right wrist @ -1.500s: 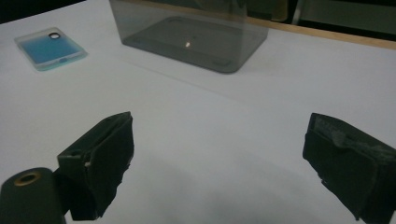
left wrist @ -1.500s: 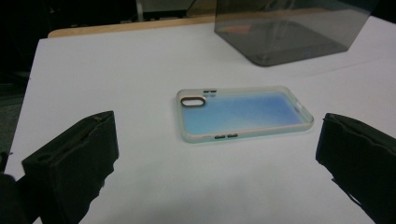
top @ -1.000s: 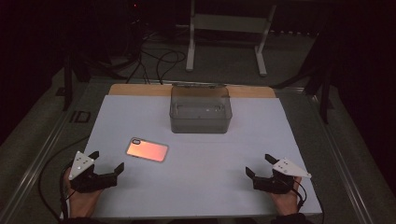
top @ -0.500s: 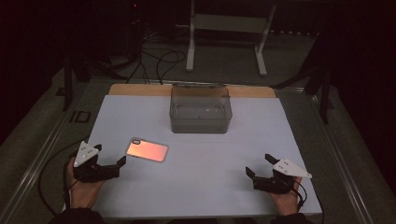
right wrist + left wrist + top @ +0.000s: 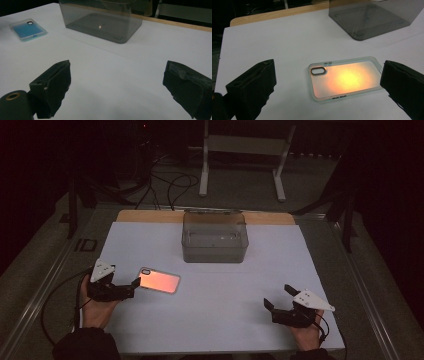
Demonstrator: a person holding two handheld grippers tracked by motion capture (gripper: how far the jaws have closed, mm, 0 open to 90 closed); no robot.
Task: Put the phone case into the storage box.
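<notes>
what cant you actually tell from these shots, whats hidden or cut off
- Phone case: its true colour is unclear. It glows orange in the left gripper view and high view, blue in the right gripper view.
- Smoky box: the high view is too dim to tell whether anything lies inside; the left gripper view cuts its top off at the frame edge.
- Left gripper: whether a jaw touches the case is too small to judge from above.

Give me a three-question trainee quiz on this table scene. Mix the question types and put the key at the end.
1. True or false: the left gripper is shut on the phone case.
2. Which object stands farthest from the person? A) phone case B) smoky transparent box C) right gripper
3. Fill in: the phone case lies flat with its camera cutout end toward the ____ gripper.

Key: 1 false, its jaws stand open at the case's near end. 2 B. 3 left.
</notes>
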